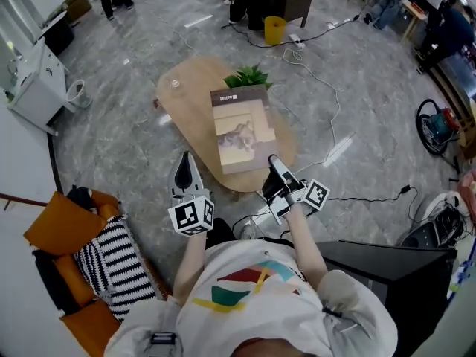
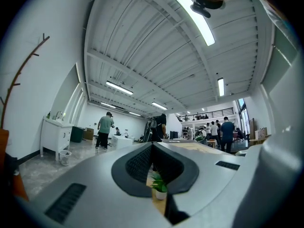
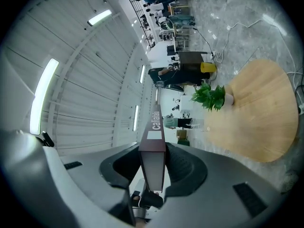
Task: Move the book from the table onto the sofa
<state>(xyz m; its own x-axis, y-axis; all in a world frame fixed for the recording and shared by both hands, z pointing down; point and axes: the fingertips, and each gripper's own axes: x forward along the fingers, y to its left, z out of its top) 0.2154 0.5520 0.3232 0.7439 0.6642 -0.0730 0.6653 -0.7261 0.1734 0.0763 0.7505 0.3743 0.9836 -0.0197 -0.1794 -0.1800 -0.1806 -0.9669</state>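
Over the table (image 1: 187,114), the book (image 1: 242,129) is pinched by the right gripper (image 1: 274,162), the left gripper (image 1: 186,159) closed empty; a carry to the sofa (image 1: 56,225) is needed.

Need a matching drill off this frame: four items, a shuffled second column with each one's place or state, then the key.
Column 1
1. book
2. left gripper
3. plant
4. yellow bin

Column 2
a. on the floor beyond the table
b. standing at the far edge of the table
c. shut, nothing held
d. clamped in the right gripper

Pairs: 1-d, 2-c, 3-b, 4-a
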